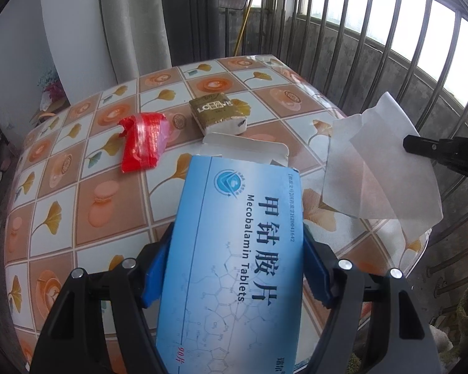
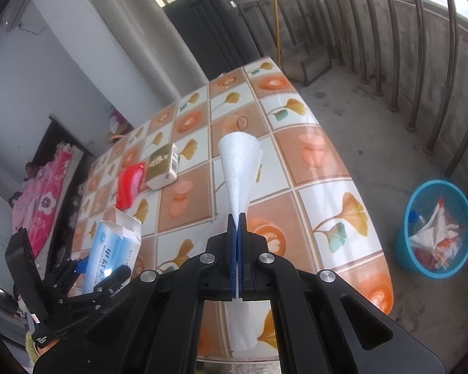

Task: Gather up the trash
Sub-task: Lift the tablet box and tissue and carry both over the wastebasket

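Left wrist view: left gripper (image 1: 234,268) clamps blue tablet box (image 1: 237,249); right gripper (image 2: 237,218) pinches white tissue (image 2: 238,168) (above table (image 2: 327,168)).

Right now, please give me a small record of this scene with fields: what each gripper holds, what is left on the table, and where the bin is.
left gripper: shut on blue tablet box
right gripper: shut on white tissue
left on table: red wrapper, gold tissue pack
bin: blue basket on floor beside table, already holding trash
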`<state>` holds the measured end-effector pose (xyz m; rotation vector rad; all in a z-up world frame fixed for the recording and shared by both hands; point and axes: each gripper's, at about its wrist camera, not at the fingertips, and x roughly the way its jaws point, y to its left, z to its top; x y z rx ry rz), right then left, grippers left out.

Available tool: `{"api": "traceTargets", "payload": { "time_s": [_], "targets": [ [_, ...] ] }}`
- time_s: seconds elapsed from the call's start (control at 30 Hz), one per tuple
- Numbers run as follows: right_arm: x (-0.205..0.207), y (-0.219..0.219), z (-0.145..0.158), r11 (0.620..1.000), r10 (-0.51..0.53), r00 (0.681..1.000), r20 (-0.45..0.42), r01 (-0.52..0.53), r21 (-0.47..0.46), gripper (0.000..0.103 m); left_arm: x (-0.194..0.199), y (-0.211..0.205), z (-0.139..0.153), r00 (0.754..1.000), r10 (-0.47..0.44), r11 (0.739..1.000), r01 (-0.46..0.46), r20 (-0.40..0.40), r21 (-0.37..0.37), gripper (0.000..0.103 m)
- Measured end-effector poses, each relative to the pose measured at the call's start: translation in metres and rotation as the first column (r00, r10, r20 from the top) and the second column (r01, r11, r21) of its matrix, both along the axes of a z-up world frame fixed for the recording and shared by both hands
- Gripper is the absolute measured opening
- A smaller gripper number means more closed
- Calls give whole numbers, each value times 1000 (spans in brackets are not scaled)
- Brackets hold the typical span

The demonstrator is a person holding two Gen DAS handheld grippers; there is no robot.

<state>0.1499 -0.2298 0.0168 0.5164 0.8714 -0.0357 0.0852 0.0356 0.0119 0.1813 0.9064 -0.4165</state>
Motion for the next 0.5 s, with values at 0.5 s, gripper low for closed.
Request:
{"api": "traceTargets", "payload": {
  "time_s": [0.5],
  "targets": [
    [-18,-20,35,997,-62,994,93,66,-42,0,-2,-7,22,996,-53,998,53,66,-13,71]
  ]
}}
